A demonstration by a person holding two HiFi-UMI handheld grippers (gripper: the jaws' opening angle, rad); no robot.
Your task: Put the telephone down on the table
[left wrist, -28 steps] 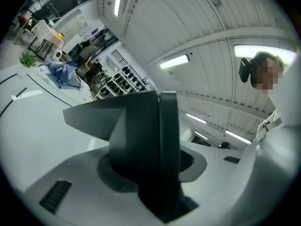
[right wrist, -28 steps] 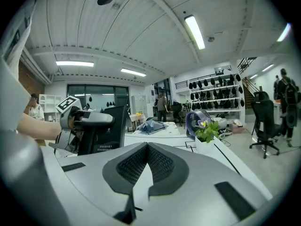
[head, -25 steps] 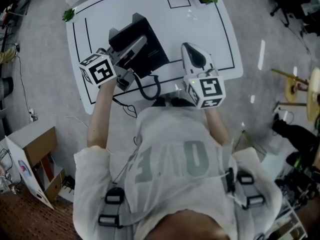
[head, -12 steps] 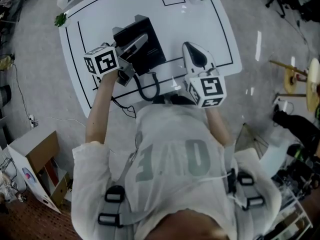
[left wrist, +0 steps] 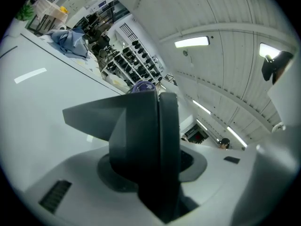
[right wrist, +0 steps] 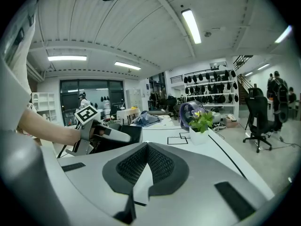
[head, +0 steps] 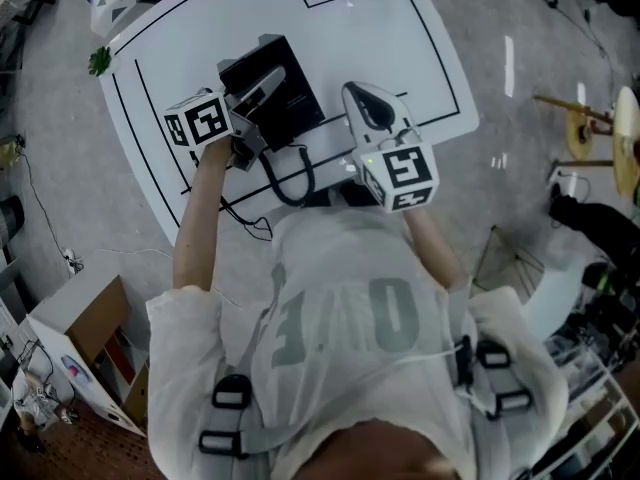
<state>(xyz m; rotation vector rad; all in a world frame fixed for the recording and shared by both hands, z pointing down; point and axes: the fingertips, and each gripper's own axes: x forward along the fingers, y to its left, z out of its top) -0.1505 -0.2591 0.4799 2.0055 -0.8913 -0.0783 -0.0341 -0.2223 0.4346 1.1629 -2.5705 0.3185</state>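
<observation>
A black telephone (head: 285, 96) lies over the near left part of the white table (head: 380, 38), inside its black outline. My left gripper (head: 262, 86) reaches across the telephone and is shut on it. In the left gripper view the telephone (left wrist: 146, 140) fills the space between the jaws as a dark slab seen edge-on. Whether it rests on the table I cannot tell. Its black cord (head: 293, 183) loops toward the table's front edge. My right gripper (head: 368, 108) hovers to the right of the telephone, shut and empty. The right gripper view shows the left gripper (right wrist: 123, 136) on the telephone (right wrist: 131, 132).
A potted plant (right wrist: 201, 124) stands by small drawn squares at the table's far right corner, with a fan (right wrist: 189, 111) behind it. A small green sprig (head: 98, 61) lies at the far left corner. A cardboard box (head: 85, 313) sits on the floor to the left.
The left gripper with the telephone has shifted slightly farther over the table. The right gripper has stayed about where it was. The head view has swung a little.
</observation>
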